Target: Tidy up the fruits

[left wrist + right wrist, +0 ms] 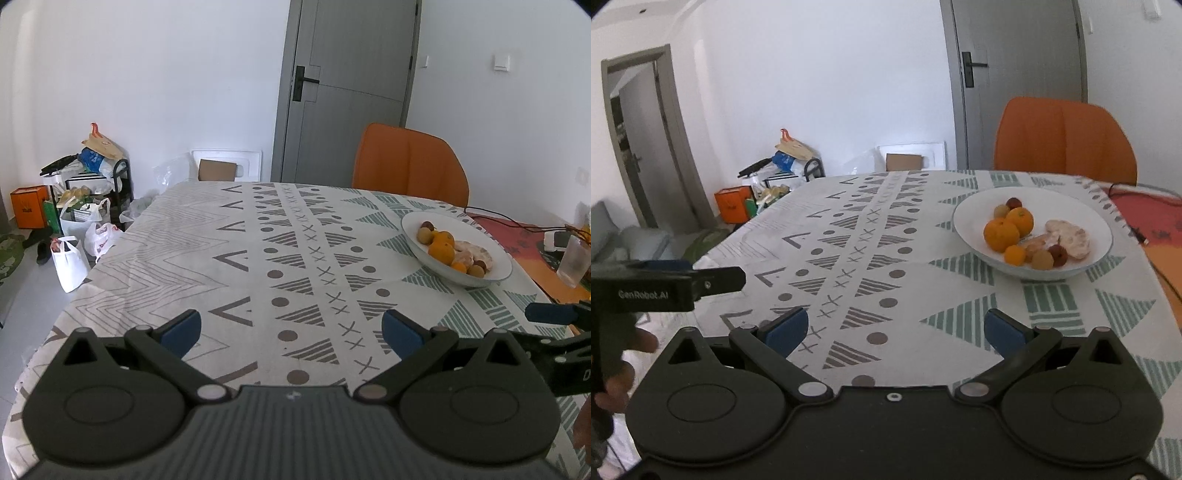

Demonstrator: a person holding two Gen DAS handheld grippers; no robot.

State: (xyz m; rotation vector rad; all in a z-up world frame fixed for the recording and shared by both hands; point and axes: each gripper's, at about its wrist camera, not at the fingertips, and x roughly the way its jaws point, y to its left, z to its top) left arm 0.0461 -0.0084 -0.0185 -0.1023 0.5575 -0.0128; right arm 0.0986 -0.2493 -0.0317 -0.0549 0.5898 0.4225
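Observation:
A white bowl (971, 225) stands on the patterned tablecloth at the table's far right; it also shows in the left wrist view (413, 221). It holds oranges (1001, 235), small red and yellowish round fruits (1042, 260) and a pale peeled piece (1069, 238). My left gripper (291, 330) is open and empty above the near middle of the table. My right gripper (895, 330) is open and empty, short of the bowl. The right gripper's finger (550, 313) shows at the right edge of the left wrist view.
An orange chair (1063, 142) stands behind the table. A red mat with cables (1145, 214) and a glass (574, 260) lie right of the bowl. Bags and a cart (85, 206) crowd the floor at the left. A grey door (351, 88) is behind.

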